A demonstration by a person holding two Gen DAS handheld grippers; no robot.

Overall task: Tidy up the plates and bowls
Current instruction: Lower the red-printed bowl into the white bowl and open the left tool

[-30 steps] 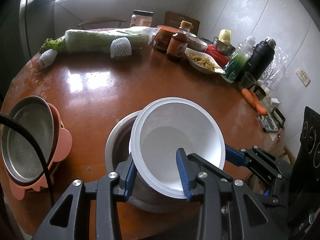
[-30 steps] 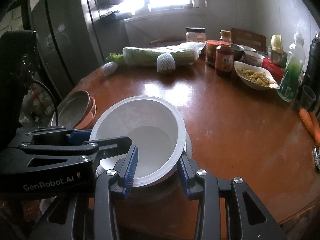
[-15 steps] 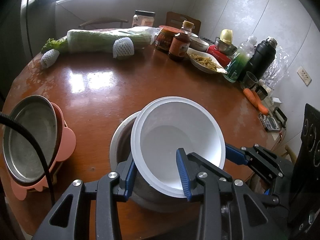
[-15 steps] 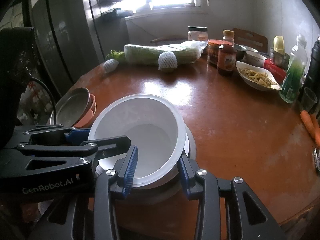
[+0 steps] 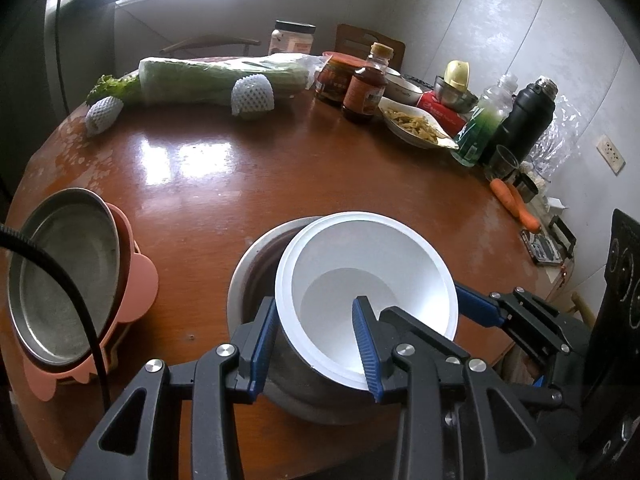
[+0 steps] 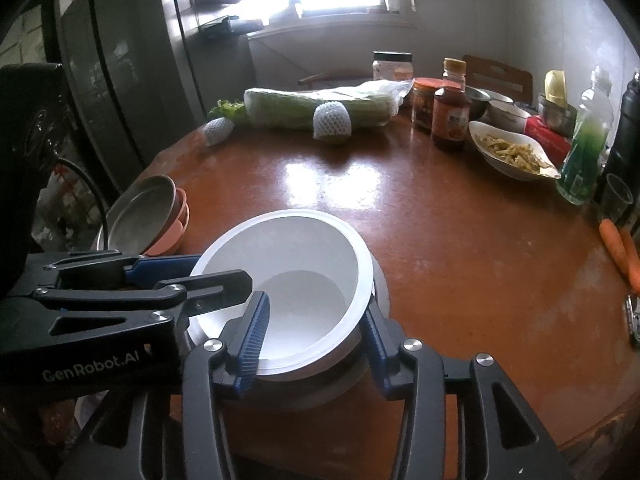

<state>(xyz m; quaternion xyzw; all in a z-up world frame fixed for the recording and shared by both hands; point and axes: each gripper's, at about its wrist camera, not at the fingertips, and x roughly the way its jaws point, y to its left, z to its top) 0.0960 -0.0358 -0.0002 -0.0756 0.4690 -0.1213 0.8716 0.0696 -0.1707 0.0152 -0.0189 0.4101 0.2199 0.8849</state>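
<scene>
At the near edge of a round brown table (image 5: pixel 280 184), a white bowl (image 5: pixel 368 276) sitting tilted inside a steel bowl (image 5: pixel 256 272), its rim leaning out over the steel rim on the near side. Left gripper (image 5: pixel 316 344) clamped across the white bowl's near wall, one blue pad outside and one inside. Right gripper (image 6: pixel 316 336) straddling the opposite side of the same rim, jaws just opened wider, the rim between them; right pad standing off the bowl, left pad lying against the inner wall, no squeeze evident. Off to the left, near the table's edge, a steel plate (image 5: pixel 60 280) stacked tilted on a pink tray (image 5: pixel 136 284), well apart from the nested bowls. Along the far side, a wrapped cabbage (image 5: pixel 220 80), two fruits in foam netting (image 5: pixel 252 96), a sauce bottle (image 5: pixel 366 84), a red-lidded jar (image 5: pixel 334 80), a white dish of food (image 5: pixel 416 126), a green bottle (image 5: pixel 484 124) and a black flask (image 5: pixel 524 120). Two carrots (image 5: pixel 516 204) lying at the right rim of the table. Bright window light glaring off the varnish mid-table.
</scene>
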